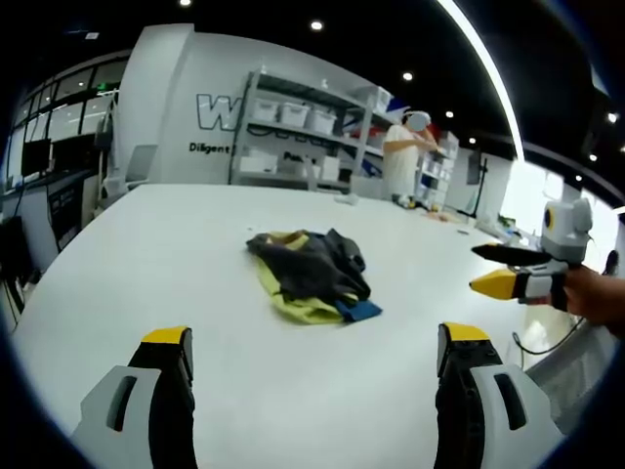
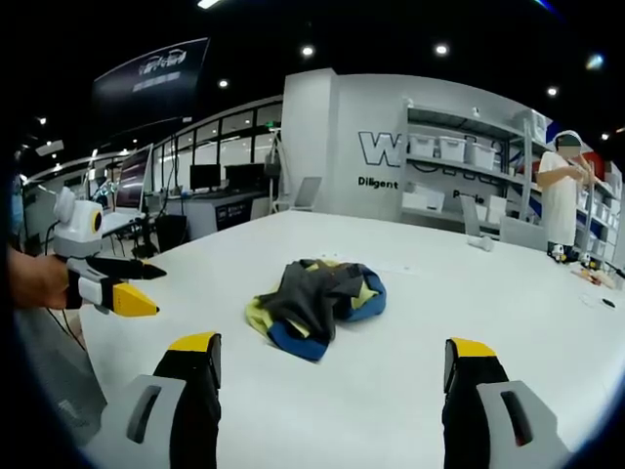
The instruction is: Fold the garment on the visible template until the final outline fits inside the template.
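A crumpled garment (image 1: 311, 275), dark grey with yellow-green and blue parts, lies bunched in a heap on the white table (image 1: 176, 254). The same garment (image 2: 317, 297) sits mid-table in the right gripper view. My left gripper (image 1: 317, 357) is open, its yellow-tipped jaws spread wide, a short way in front of the heap and touching nothing. My right gripper (image 2: 332, 363) is open too, with the heap ahead between its jaws. The right gripper (image 1: 522, 272) enters the left gripper view from the right, held by a hand. The left gripper (image 2: 112, 283) shows at the left of the right gripper view.
A person (image 1: 402, 156) stands at shelving (image 1: 303, 127) with white bins beyond the table's far edge. Small items (image 2: 591, 278) lie on the table's far right. Desks with monitors (image 2: 210, 181) stand at the back. A cable (image 1: 532, 342) hangs off the table edge.
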`<state>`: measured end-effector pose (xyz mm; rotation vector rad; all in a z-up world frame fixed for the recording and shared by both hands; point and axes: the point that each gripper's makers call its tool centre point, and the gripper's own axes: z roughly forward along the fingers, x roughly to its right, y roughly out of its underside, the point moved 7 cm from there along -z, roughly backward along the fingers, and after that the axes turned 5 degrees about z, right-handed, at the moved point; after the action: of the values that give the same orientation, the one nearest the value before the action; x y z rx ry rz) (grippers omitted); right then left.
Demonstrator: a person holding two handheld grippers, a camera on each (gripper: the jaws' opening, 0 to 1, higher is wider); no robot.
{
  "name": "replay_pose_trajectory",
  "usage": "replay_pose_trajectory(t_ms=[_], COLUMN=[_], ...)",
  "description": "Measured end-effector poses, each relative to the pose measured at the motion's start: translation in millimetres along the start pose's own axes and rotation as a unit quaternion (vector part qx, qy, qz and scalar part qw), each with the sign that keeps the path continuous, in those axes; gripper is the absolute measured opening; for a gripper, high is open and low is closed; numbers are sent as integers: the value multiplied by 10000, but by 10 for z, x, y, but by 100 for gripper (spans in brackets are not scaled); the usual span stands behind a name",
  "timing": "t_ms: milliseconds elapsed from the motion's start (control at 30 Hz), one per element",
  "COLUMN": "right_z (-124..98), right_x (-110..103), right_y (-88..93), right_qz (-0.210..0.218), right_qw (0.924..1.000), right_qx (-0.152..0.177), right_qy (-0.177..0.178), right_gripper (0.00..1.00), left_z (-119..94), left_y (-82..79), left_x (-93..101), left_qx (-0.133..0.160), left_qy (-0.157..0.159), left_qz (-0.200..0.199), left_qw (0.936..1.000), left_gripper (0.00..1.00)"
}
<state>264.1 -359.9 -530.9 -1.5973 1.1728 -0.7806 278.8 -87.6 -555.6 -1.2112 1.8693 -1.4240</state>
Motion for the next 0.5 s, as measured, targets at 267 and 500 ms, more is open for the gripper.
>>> replay_pose_trajectory(t_ms=[267, 500], right_z=[2, 7], right_x=[1, 1], right_y=[4, 8], right_qz=[-1, 0], right_qw=[10000, 10000], right_qx=[-7, -24], right_qy=[-11, -18], right_gripper=[97, 97], left_z=[-2, 0], left_y=[1, 9], left_x=[3, 0], left_qx=[-16, -40], left_qy=[-8, -10], left_qz=[3, 5], left_qw=[10000, 10000], left_gripper=[98, 98])
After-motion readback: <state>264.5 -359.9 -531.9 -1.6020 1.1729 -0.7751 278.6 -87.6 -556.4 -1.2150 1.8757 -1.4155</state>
